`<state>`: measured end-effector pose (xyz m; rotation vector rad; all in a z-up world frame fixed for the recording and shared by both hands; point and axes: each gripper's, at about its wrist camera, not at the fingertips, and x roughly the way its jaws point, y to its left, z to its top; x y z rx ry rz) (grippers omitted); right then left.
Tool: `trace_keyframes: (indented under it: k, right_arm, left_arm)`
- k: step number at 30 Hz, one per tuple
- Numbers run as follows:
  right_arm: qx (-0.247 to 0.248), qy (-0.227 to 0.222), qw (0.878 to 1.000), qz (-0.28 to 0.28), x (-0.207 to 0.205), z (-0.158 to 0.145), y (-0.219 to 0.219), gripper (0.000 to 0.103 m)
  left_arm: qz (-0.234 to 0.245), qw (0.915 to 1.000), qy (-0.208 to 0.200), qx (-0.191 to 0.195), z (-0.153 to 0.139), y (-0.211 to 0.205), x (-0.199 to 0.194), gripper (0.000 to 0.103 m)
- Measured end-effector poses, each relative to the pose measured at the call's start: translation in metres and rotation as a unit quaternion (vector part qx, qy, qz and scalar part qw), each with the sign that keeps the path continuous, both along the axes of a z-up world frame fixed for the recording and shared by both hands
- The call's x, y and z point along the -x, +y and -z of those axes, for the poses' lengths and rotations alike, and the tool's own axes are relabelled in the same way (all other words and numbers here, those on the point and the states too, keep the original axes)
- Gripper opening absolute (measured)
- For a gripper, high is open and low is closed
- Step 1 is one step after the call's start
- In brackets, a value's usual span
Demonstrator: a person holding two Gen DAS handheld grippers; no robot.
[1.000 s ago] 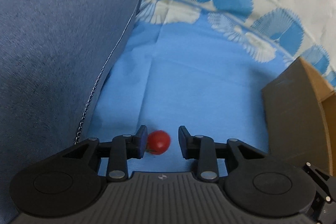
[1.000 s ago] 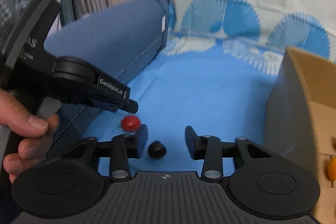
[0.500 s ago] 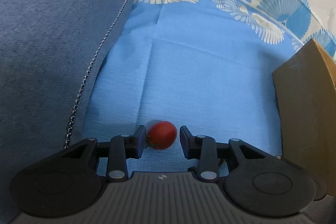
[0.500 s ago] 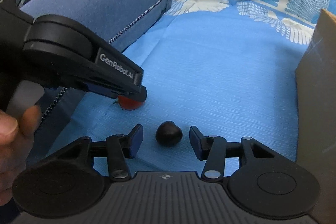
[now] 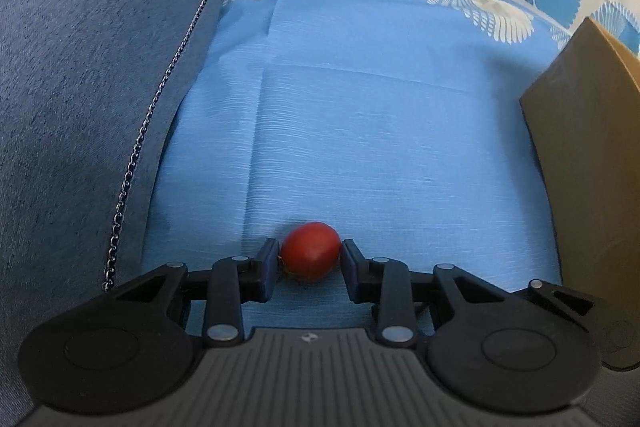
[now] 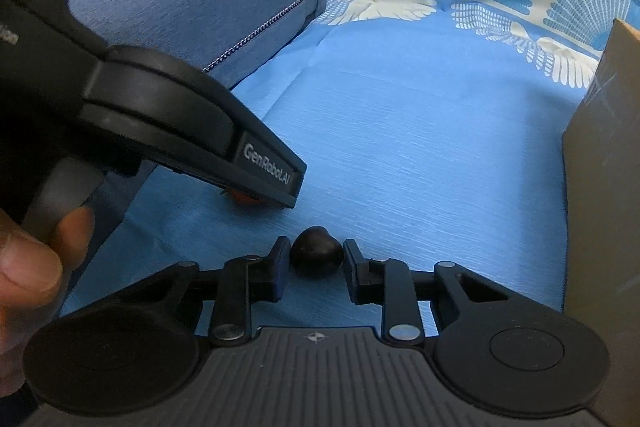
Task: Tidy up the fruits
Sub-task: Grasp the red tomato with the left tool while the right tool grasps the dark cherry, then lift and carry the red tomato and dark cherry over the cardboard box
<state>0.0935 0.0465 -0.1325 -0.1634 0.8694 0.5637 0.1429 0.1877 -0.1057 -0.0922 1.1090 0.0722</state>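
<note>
A small red tomato (image 5: 310, 251) lies on the blue cloth (image 5: 380, 127). My left gripper (image 5: 309, 259) is down around it, jaws closing, and both pads touch its sides. In the right wrist view a dark round fruit (image 6: 316, 255) sits on the same cloth between the pads of my right gripper (image 6: 316, 263), whose jaws are closing and press it from both sides. The left gripper's housing (image 6: 180, 123) crosses that view from the left, held by a hand (image 6: 28, 267). It covers all but a sliver of the tomato (image 6: 244, 199).
A blue-grey cushion (image 5: 80, 87) with a stitched seam rises along the left edge of the cloth. A brown cardboard box (image 5: 580, 167) stands at the right, its wall (image 6: 604, 167) close to my right gripper. Fan-patterned fabric lies at the back.
Both grippers came down closer to the cloth. The left pads drew in against the tomato. The right jaws, wide around the dark fruit half a second ago, have shut on it.
</note>
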Motion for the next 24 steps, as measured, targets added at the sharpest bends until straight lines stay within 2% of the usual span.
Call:
trace_keyframes:
  k: [12, 18, 24]
  right_arm:
    - [-0.008, -0.025, 0.999, 0.020, 0.011, -0.016, -0.013, 0.029]
    - [-0.021, -0.066, 0.997, 0.024, 0.023, -0.037, -0.028, 0.029]
    - [-0.035, -0.116, 0.992, 0.026, 0.039, -0.059, -0.046, 0.029]
  left_arm:
    - [0.004, 0.9992, -0.040, 0.001, -0.016, -0.009, 0.007, 0.035]
    - [0.023, 0.9946, -0.097, -0.029, -0.037, -0.027, 0.019, 0.035]
    - [0.031, 0.9833, -0.171, -0.055, -0.063, -0.043, 0.038, 0.035]
